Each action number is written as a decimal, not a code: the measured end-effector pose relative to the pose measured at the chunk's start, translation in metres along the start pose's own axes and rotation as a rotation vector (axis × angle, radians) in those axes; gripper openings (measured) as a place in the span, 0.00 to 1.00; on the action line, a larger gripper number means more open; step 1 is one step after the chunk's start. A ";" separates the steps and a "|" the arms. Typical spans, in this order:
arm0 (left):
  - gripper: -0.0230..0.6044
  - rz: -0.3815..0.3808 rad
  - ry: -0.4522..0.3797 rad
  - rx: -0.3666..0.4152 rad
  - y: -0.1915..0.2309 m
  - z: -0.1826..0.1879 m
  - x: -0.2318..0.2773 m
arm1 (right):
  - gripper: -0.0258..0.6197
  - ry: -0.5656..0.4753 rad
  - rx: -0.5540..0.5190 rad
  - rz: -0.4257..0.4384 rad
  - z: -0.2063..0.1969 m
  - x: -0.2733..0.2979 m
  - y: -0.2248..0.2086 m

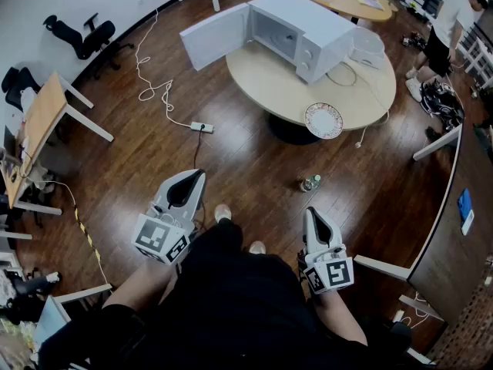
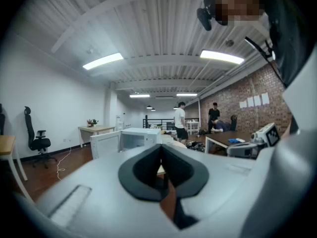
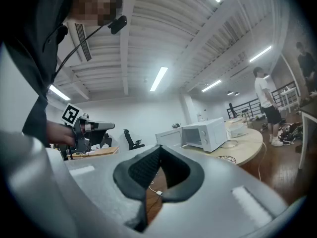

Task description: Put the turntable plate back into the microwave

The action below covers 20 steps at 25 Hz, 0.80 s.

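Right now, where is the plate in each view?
Head view: plate at the near edge of the table, right of centre.
Left gripper view: not in it.
Right gripper view: plate lower right, on the table.
Shared landmark: the microwave, door open.

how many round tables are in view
2. One round table mid-room carries the microwave and plate; a second round table sits behind it at the head view's top edge. Others may be out of frame.
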<state>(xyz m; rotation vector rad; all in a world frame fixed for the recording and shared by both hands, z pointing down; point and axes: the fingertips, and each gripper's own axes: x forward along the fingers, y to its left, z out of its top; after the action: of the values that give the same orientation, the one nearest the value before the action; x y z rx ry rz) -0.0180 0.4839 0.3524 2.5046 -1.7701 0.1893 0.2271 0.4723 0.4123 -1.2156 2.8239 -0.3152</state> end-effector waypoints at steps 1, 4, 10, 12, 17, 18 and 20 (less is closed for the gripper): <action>0.04 0.005 -0.001 0.005 0.004 0.001 0.001 | 0.04 -0.001 -0.008 0.002 0.001 0.002 0.000; 0.04 0.020 -0.007 0.014 0.018 0.004 0.006 | 0.04 -0.003 -0.025 0.004 0.004 0.011 -0.001; 0.04 0.002 -0.018 0.007 0.045 0.008 0.030 | 0.04 -0.004 -0.039 -0.028 0.004 0.036 -0.012; 0.04 -0.011 -0.018 0.020 0.055 0.011 0.039 | 0.04 -0.006 -0.038 -0.042 0.005 0.048 -0.013; 0.04 -0.035 -0.025 0.037 0.080 0.016 0.064 | 0.04 0.005 -0.051 -0.059 0.007 0.075 -0.014; 0.04 -0.040 -0.028 0.039 0.085 0.016 0.069 | 0.04 0.010 -0.049 -0.068 0.006 0.080 -0.017; 0.04 -0.047 -0.034 0.042 0.096 0.014 0.078 | 0.04 0.018 -0.044 -0.086 0.004 0.093 -0.022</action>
<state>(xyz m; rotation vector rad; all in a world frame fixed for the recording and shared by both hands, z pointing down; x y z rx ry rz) -0.0818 0.3771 0.3479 2.5908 -1.7359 0.1837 0.1789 0.3894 0.4162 -1.3525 2.8128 -0.2704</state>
